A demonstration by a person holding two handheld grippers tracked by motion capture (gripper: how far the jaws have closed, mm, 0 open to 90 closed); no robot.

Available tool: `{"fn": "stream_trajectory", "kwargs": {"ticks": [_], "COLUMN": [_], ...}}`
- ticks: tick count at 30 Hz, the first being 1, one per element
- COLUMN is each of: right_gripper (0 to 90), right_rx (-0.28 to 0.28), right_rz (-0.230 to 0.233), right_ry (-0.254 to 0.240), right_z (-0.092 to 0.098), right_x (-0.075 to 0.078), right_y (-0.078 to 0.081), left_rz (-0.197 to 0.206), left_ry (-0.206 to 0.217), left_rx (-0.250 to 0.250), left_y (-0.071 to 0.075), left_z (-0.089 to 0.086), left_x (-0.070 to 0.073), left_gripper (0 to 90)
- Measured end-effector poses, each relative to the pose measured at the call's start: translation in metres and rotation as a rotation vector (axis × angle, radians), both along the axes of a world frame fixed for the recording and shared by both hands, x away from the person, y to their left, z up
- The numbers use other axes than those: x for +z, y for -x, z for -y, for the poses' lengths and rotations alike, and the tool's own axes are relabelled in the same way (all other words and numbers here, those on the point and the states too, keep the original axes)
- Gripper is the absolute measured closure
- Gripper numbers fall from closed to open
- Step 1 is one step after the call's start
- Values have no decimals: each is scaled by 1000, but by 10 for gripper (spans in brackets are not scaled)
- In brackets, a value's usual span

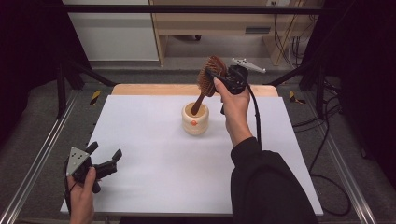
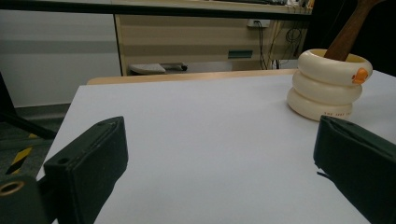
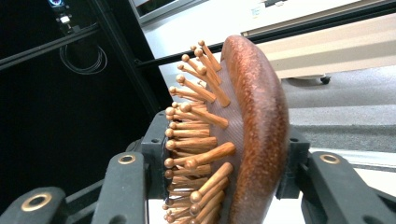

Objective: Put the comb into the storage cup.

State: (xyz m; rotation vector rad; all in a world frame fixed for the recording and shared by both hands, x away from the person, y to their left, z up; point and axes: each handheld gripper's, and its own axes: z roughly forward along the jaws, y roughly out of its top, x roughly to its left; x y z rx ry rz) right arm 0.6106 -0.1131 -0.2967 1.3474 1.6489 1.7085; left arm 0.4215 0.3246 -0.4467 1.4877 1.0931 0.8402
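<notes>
Wooden bristles and the brush head sit clamped between the right gripper's (image 1: pixel 223 77) jaws.

Right jaws grip the hairbrush (image 3: pixel 243 140) by its head, one on the pins, one on the back; its handle tip rests inside the cream cup (image 1: pixel 195 119) at mid-desk (image 1: pixel 154 154). Best lower it straight, keeping the handle centred in the mouth, and release only once it leans settled. Left gripper (image 1: pixel 100 161) rests at the near left corner, jaws apart, holding nothing.
</notes>
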Motion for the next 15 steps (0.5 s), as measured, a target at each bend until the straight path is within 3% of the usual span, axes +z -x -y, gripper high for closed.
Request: {"fn": "stream_trajectory", "kwargs": {"ticks": [15], "right_gripper": [508], "right_rx": [-1], "right_rz": [-13], "right_ry": [12], "right_z": [-2], "right_x": [-7], "right_y": [-3], "left_rz": [-4], "left_ry": [4], "left_rx": [-6], "left_y": [0], "left_z": [0], "left_x": [0], "left_gripper": [32]}}
